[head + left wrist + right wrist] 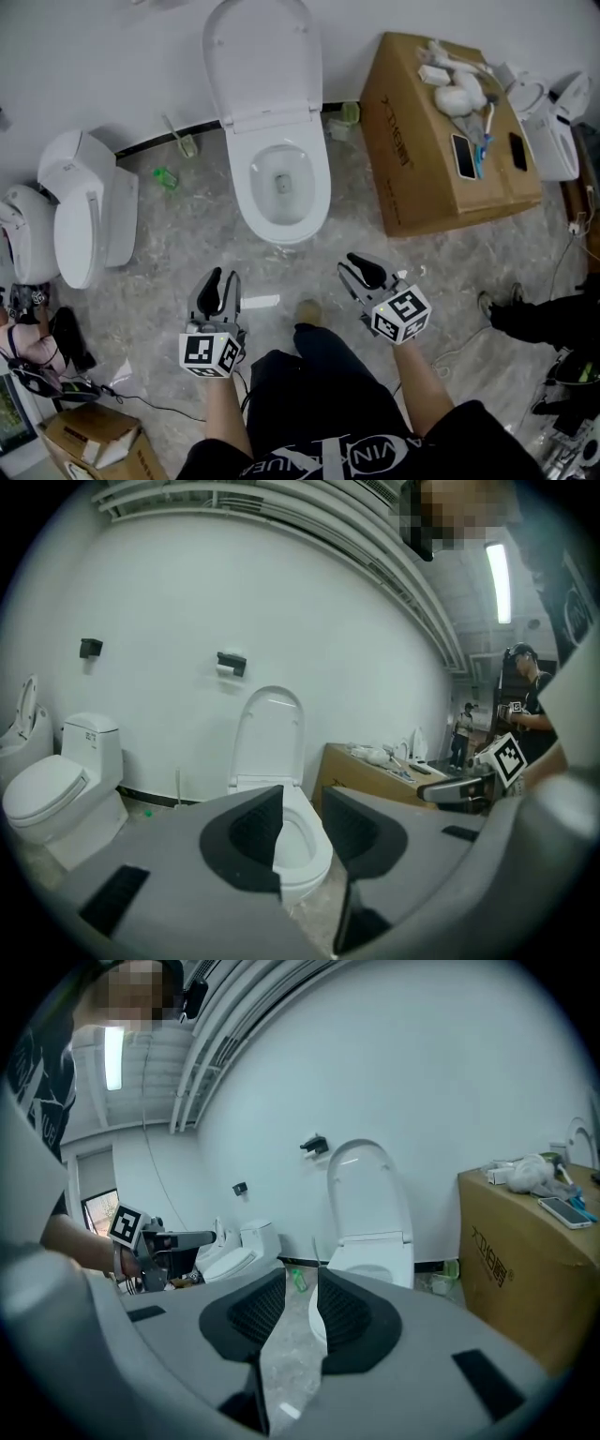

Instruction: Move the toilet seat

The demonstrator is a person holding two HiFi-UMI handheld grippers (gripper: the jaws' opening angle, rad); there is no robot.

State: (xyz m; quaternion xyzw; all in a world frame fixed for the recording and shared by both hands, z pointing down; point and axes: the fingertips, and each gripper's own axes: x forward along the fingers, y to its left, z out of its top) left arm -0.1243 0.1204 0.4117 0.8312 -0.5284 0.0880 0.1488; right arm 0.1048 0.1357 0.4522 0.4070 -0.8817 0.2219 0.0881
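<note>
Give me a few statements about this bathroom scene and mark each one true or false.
The middle toilet has its lid raised. True.
The left claw grips the toilet. False: it is open, empty and short of the toilet.
A cardboard box stands beside that toilet. True.
The right claw holds a phone. False: it is open and empty; a phone lies on the box.

There are two brown cardboard boxes, a large box (412, 159) and a small box (89, 436) far to its left. Left of the large box stand three white ceramic toilets: an open toilet (281, 192), a shut toilet (80, 225) and an edge toilet (23, 234). On the large box lie two flat smartphones, a pale-screened phone (463, 156) and a dark phone (517, 150).
</note>
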